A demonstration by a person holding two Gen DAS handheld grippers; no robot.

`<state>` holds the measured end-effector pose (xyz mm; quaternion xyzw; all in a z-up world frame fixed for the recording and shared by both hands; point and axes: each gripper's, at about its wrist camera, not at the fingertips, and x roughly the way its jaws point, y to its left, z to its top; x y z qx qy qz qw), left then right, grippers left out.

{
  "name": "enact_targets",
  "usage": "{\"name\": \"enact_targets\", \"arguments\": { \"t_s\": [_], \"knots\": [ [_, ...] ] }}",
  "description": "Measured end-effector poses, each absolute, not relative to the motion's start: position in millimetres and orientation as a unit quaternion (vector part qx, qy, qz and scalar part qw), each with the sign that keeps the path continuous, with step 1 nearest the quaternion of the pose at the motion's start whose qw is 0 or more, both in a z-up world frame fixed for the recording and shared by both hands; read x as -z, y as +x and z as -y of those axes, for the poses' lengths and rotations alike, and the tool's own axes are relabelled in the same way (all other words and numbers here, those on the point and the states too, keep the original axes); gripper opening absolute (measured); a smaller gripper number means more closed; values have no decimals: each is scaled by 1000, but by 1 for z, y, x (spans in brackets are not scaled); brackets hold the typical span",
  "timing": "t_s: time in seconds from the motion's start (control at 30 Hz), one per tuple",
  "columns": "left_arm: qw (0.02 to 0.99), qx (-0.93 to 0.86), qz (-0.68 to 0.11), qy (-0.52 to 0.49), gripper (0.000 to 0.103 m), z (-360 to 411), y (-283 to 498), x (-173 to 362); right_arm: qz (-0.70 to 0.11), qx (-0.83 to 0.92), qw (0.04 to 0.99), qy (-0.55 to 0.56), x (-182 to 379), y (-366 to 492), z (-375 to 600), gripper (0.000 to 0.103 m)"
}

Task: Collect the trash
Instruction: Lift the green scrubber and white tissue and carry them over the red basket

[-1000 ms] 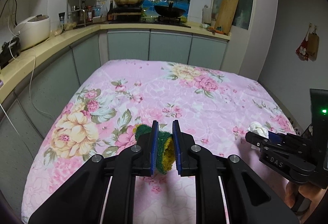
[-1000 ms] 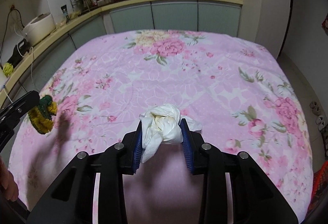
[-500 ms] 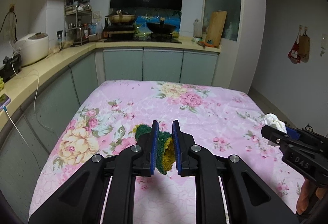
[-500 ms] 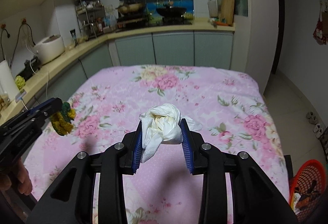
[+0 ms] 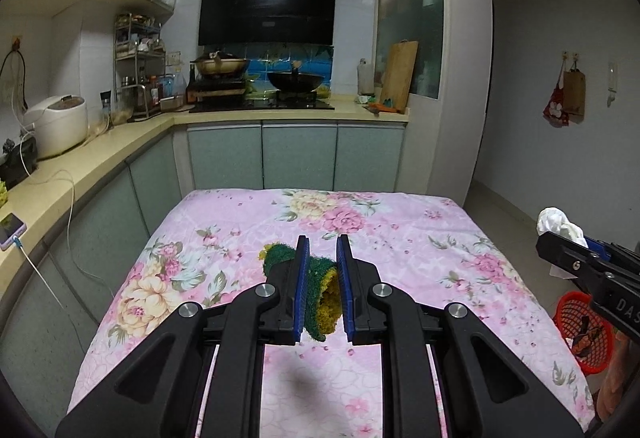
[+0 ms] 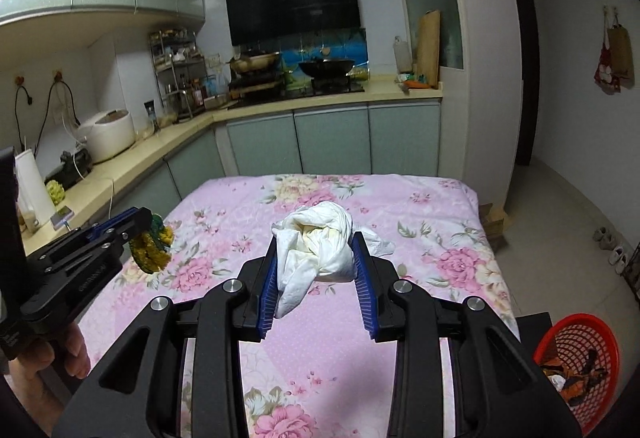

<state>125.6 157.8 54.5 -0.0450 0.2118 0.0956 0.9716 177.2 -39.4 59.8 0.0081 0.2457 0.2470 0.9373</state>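
Note:
My left gripper (image 5: 322, 292) is shut on a green and yellow scouring sponge (image 5: 320, 284) and holds it above the table with the pink floral cloth (image 5: 400, 238). My right gripper (image 6: 318, 280) is shut on a crumpled white tissue wad (image 6: 316, 246), also held above the cloth. The sponge in the left gripper shows at the left of the right wrist view (image 6: 154, 246). The tissue in the right gripper shows at the right of the left wrist view (image 5: 558, 224). A red mesh trash basket (image 6: 578, 354) with some scraps stands on the floor at the right, also seen in the left wrist view (image 5: 582, 332).
A kitchen counter (image 5: 80, 161) runs along the left and back with a rice cooker (image 5: 58, 125), a phone on a cable (image 5: 12, 226), stove and pans. Shoes (image 6: 614, 252) lie on the floor at the far right.
Both grippers have risen and pulled back from the table with their loads still held. The red basket has come into view at the lower right.

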Motion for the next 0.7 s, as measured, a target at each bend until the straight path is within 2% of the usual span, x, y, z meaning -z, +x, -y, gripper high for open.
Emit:
{"name": "enact_targets", "arguments": {
  "t_s": [0.7],
  "knots": [
    [976,-10,-216,-9,14,-78,142,-56,-227,-173,958,33,-70,160,111,33]
  ]
}}
